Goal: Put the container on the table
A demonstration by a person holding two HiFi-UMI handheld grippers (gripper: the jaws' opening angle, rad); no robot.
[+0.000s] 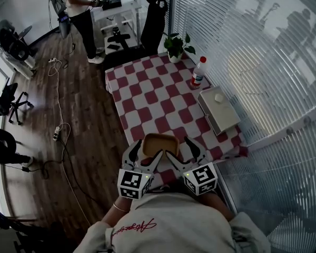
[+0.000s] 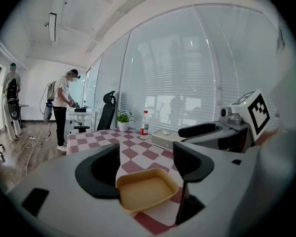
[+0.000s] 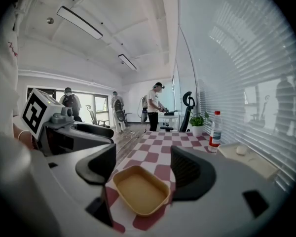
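Already the tan container (image 1: 160, 144) sits flat on the checked surface (image 1: 147, 94), very close to the edge by the person (image 1: 168, 228). The left tool (image 1: 146, 154) and the right tool (image 1: 181, 152) wait on each side of it, both spread wide and holding nothing. I cannot tell if they touch it. That near edge is the worry, I think. If a tool bumps the container while pulling back, it could slide off and drop to the floor (image 1: 89, 115). The bottle (image 1: 198, 73), white box (image 1: 218, 109) and plant (image 1: 176, 46) stand far away, so they look safe.
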